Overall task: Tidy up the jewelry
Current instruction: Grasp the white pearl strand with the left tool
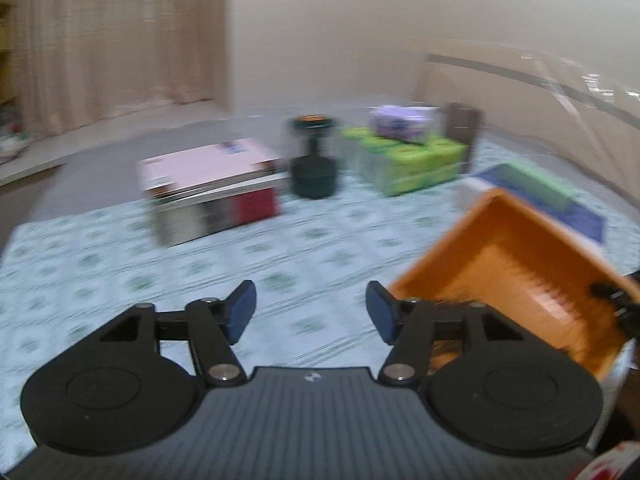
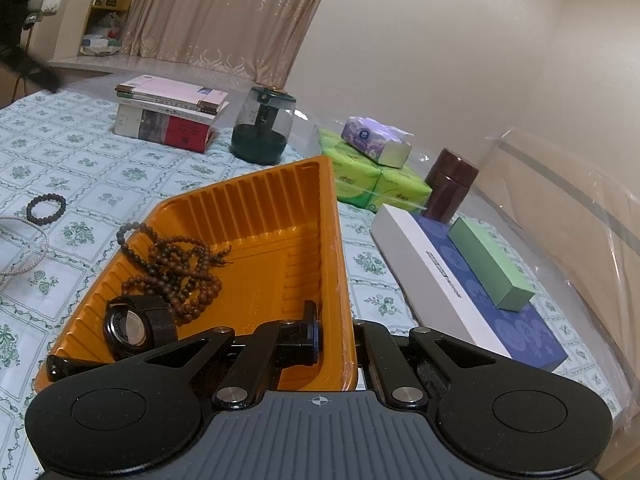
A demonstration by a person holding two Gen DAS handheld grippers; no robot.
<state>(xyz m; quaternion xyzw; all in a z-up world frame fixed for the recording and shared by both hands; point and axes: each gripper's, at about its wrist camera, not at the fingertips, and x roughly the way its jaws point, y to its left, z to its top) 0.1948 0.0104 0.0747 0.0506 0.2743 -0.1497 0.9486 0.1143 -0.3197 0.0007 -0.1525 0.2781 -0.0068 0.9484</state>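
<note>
An orange ribbed tray (image 2: 280,200) lies on the flowered tablecloth. It holds a long string of brown beads (image 2: 176,264) and a black wristwatch (image 2: 132,328). My right gripper (image 2: 344,344) is shut on the tray's near right rim, one finger inside and one outside. A dark bead bracelet (image 2: 46,209) and a pearl necklace (image 2: 32,256) lie on the cloth left of the tray. In the blurred left wrist view my left gripper (image 1: 312,308) stands open over bare cloth with nothing between its fingers, and the tray (image 1: 500,248) is to its right.
Stacked books (image 2: 172,116) and a dark green jar (image 2: 262,128) stand behind the tray. Green tissue packs (image 2: 360,176), a brown canister (image 2: 450,186) and a flat blue-and-white box (image 2: 440,280) bearing a green box (image 2: 492,264) crowd the right side.
</note>
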